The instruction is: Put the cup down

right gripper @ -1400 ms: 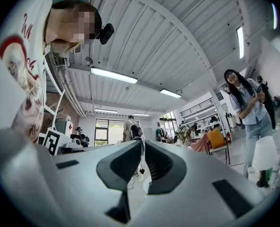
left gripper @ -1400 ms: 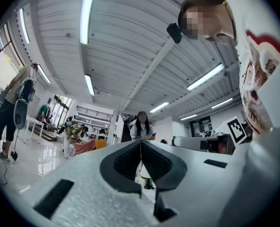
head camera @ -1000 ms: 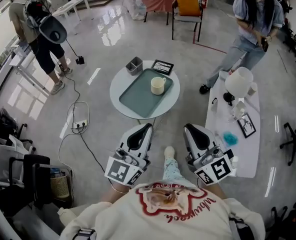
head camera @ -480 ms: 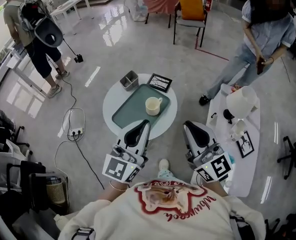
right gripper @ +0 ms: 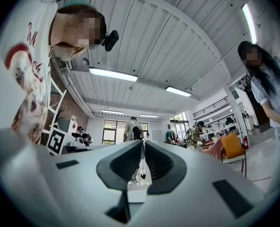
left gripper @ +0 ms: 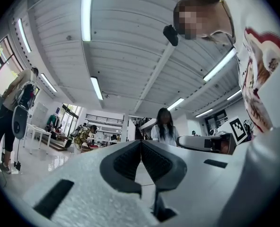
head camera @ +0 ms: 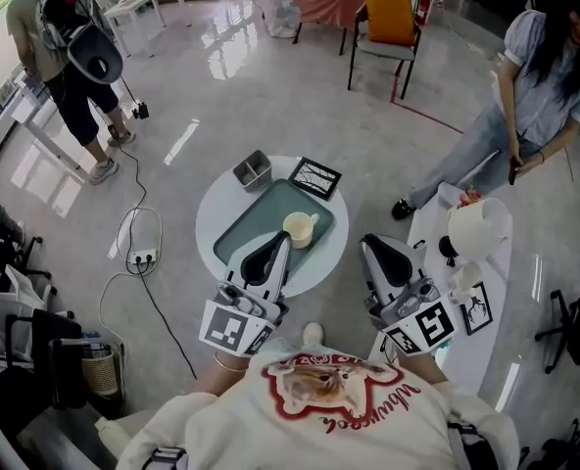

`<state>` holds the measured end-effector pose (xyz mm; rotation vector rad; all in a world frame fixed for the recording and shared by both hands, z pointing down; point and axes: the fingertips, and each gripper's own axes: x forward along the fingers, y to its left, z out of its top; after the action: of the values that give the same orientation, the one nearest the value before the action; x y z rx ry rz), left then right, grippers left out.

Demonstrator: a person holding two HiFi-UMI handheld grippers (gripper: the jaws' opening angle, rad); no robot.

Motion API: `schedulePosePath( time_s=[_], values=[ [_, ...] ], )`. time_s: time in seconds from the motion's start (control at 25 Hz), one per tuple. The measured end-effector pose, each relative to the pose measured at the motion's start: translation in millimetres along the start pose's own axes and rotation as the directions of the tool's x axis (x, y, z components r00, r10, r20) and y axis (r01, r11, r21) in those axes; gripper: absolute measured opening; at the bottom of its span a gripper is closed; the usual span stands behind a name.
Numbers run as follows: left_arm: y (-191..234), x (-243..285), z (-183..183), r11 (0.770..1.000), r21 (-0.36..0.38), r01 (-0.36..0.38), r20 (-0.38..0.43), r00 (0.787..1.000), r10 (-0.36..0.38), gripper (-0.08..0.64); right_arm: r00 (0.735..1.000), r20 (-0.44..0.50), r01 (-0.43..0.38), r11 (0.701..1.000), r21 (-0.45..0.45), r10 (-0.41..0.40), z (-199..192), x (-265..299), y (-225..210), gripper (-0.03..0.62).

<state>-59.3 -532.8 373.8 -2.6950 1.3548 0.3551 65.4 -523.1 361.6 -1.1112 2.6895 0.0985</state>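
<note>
Grey polished floor surrounds a round white table (head camera: 210, 225) carrying a green tray (head camera: 256, 213). The cup (head camera: 298, 229) stands upright on the tray, by its right edge, held by neither gripper. A small grey box (head camera: 253, 170) and a framed picture (head camera: 315, 177) sit along the tabletop's far edge. The left gripper (head camera: 283, 245) hangs over the tabletop's near edge, its jaws pressed together on nothing. The right gripper (head camera: 367, 244), off the table's right edge, has jaws all but touching and empty.

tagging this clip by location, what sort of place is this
Likely an open-plan office or lab: ceiling strip lights, a polished floor, an orange chair and a round table.
</note>
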Motion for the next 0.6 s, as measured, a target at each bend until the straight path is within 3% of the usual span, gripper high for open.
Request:
schedulePosePath(
  time_s=[0.4, 0.6],
  values=[
    [25.2, 4.6, 2.6, 1.0, -0.002, 0.027, -0.016, 1.0, -0.027, 0.017, 1.0, 0.006, -0.002, 0.999, -0.048, 0.003, -6.6, 22.4, -6.6, 0.044],
    [32.3, 7.0, -9.4, 0.999, -0.012, 0.032, -0.044, 0.998, -0.032, 0.017, 0.997, -0.014, -0.073, 0.992, -0.102, 0.072, -31.5, 33.5, -14.4, 0.044]
  ],
)
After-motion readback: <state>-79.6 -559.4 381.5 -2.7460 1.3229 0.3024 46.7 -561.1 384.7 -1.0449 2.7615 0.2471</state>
